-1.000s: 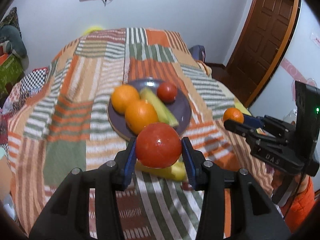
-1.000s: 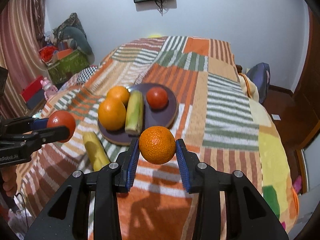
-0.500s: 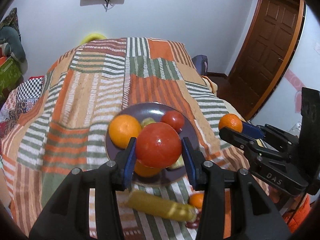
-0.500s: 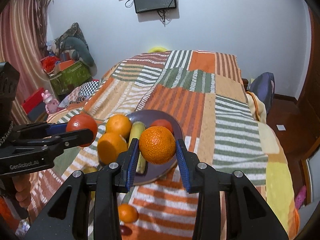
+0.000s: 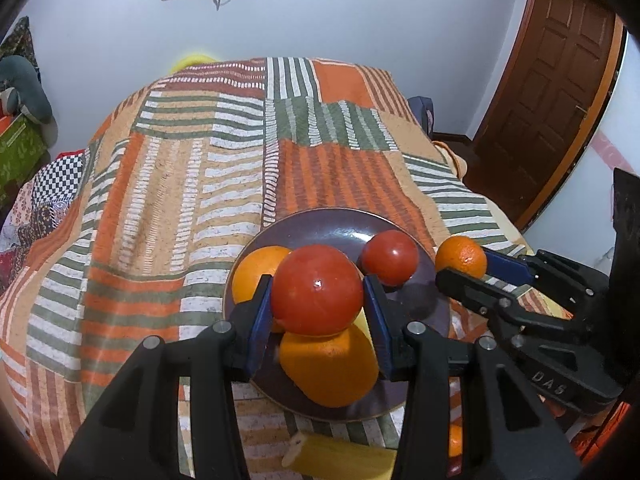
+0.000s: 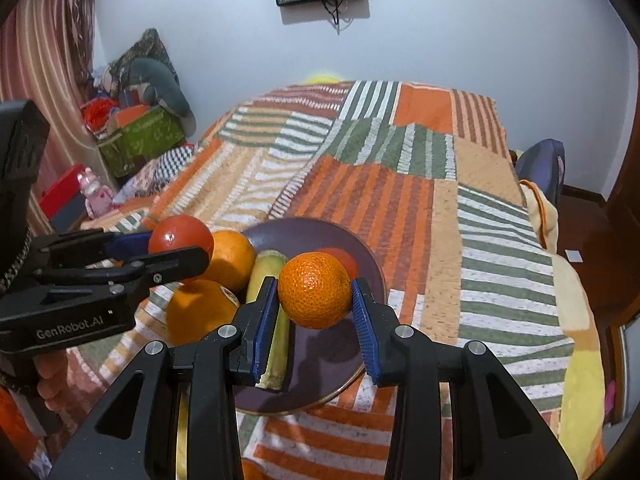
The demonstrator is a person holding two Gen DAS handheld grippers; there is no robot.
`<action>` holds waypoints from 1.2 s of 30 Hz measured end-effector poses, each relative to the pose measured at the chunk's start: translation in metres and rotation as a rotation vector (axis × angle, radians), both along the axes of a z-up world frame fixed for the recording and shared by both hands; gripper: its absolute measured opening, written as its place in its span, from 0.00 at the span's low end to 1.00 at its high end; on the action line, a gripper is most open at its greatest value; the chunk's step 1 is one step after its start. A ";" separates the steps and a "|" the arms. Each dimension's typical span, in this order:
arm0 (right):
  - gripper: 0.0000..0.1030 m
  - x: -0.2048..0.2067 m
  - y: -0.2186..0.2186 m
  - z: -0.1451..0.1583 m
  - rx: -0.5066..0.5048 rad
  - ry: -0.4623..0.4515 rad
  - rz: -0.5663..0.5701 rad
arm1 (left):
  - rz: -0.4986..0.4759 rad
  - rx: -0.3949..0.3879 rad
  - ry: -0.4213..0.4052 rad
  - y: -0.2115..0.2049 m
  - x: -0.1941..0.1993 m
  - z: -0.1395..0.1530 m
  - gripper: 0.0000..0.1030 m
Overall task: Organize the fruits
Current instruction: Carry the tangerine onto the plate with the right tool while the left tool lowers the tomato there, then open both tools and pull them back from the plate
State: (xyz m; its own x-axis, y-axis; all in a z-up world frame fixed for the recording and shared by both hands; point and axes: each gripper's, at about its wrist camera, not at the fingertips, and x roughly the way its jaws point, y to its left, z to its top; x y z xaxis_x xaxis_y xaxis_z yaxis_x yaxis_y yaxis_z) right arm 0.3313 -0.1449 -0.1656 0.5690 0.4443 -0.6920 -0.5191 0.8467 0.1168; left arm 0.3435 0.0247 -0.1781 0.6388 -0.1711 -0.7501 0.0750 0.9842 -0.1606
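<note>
The left gripper (image 5: 318,306) has its blue-padded fingers (image 5: 258,322) clamped on a red tomato (image 5: 317,290), one pad on each side of the fruit. The tomato is held in the air above the dark plate (image 5: 340,224), over the near side where two large oranges lie: one orange (image 5: 256,266) behind the left pad, the other orange (image 5: 330,366) directly below the tomato.

The right gripper (image 6: 315,312) has its fingers (image 6: 366,334) clamped on a small mandarin (image 6: 315,290). The mandarin is held above the plate (image 6: 332,236), just beside a green-yellow banana (image 6: 266,270) that lies lengthwise on the plate. A second tomato (image 5: 390,256) rests on the far right part of the plate.

The plate sits on a bed covered with a striped patchwork quilt (image 5: 180,184). A yellow banana (image 5: 340,458) lies on the quilt just in front of the plate, and another small orange fruit (image 5: 454,438) lies near it, mostly hidden behind the fingers.

Compared with the frame one second ago, both grippers have advanced toward the plate. The tomato, previously short of the plate's near rim, now hangs over the plate. The mandarin, previously over the quilt in front of the plate, now hangs over the plate's right half. Finger spacing on both grippers is unchanged.
</note>
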 end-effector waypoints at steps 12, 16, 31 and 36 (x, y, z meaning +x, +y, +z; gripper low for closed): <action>0.33 0.012 0.002 -0.030 -0.053 0.102 0.033 | -0.009 0.030 0.028 -0.009 0.021 -0.015 0.43; 0.33 0.015 0.004 -0.035 -0.066 0.120 0.044 | -0.013 0.048 0.036 -0.013 0.024 -0.017 0.43; 0.38 0.005 -0.005 -0.016 -0.038 0.108 0.010 | -0.001 0.040 0.030 -0.010 0.002 0.002 0.56; 0.38 -0.008 -0.010 0.001 -0.034 0.079 0.006 | 0.002 0.047 0.007 -0.008 -0.020 0.018 0.62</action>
State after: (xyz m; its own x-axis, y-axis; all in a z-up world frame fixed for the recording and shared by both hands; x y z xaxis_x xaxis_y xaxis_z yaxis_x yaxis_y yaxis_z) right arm 0.3236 -0.1552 -0.1645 0.5098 0.4227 -0.7493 -0.5141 0.8480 0.1286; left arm 0.3231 0.0165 -0.1604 0.6341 -0.1345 -0.7614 0.0720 0.9907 -0.1151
